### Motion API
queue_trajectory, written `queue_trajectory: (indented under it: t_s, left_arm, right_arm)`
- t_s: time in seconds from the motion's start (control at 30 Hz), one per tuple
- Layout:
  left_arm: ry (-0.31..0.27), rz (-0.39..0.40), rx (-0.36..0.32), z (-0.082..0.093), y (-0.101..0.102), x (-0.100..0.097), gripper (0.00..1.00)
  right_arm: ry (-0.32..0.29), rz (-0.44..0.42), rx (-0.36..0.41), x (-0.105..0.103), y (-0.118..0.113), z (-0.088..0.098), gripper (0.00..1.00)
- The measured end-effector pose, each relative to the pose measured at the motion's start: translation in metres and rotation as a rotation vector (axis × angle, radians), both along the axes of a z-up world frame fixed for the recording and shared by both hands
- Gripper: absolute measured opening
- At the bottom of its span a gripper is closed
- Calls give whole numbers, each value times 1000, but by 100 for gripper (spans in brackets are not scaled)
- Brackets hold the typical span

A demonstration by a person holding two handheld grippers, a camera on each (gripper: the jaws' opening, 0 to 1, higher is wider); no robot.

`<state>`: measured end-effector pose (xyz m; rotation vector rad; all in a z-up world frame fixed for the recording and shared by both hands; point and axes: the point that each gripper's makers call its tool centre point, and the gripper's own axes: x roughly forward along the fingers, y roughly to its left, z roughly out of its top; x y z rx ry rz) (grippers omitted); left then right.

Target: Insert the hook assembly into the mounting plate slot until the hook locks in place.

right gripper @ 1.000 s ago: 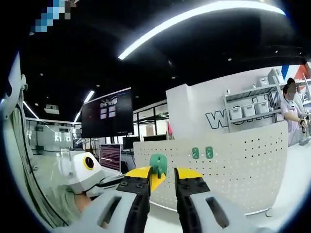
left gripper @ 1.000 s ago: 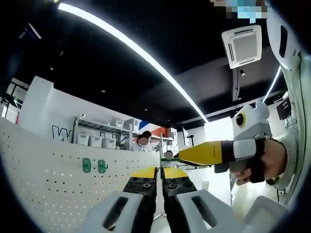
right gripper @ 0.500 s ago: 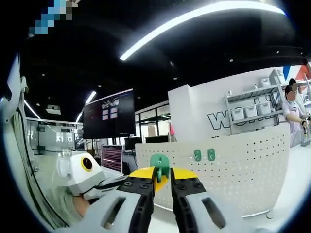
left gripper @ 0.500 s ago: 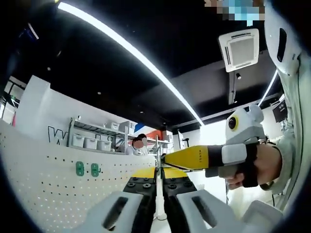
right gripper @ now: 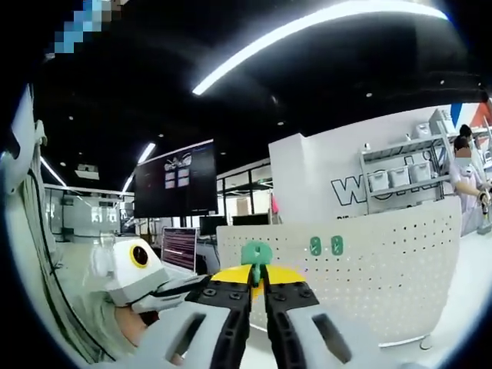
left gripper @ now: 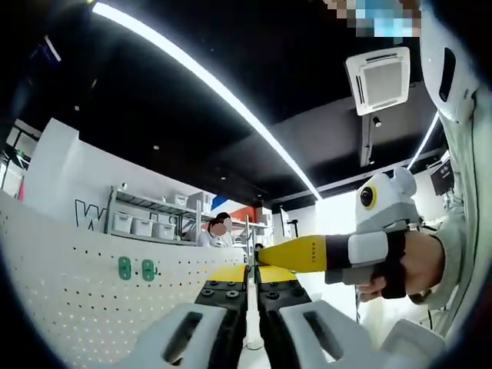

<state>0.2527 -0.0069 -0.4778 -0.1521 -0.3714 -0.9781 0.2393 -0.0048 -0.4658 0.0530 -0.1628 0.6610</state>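
- Change: in the right gripper view the jaws of the right gripper (right gripper: 257,278) have drawn together over the last second, from a clear gap to almost none. They are now clenched on the green hook assembly (right gripper: 256,254).
- Meaning for the task: judged from this, the grasp is secured and the carry to the board can begin. Insertion is not yet done.
- Location: the hook assembly stands up just above the yellow jaw tips, in front of the white perforated mounting plate (right gripper: 384,269) and apart from it. Two green hooks (right gripper: 326,245) already sit on that plate, to the right of the held one.
- Orientation: its long axis runs upright in this view, the flat face toward the camera. Which way the hooking end points cannot be told.
- Left gripper (left gripper: 247,270): its jaws are pressed together, with nothing held between them that can be made out. The right gripper shows beside it, held in the person's hand (left gripper: 407,261).
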Motion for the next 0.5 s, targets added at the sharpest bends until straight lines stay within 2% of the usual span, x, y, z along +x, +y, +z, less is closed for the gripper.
queue_trajectory:
  t_s: [0.07,0.5]
  left_arm:
    - [-2,3,1,0,1,0,3]
    - [-13,18,22,-2,2,0,3]
  right_arm:
    - [16,-1,23,0,-2,0,2]
    - [13,-8,-9,-5,1,-2,1]
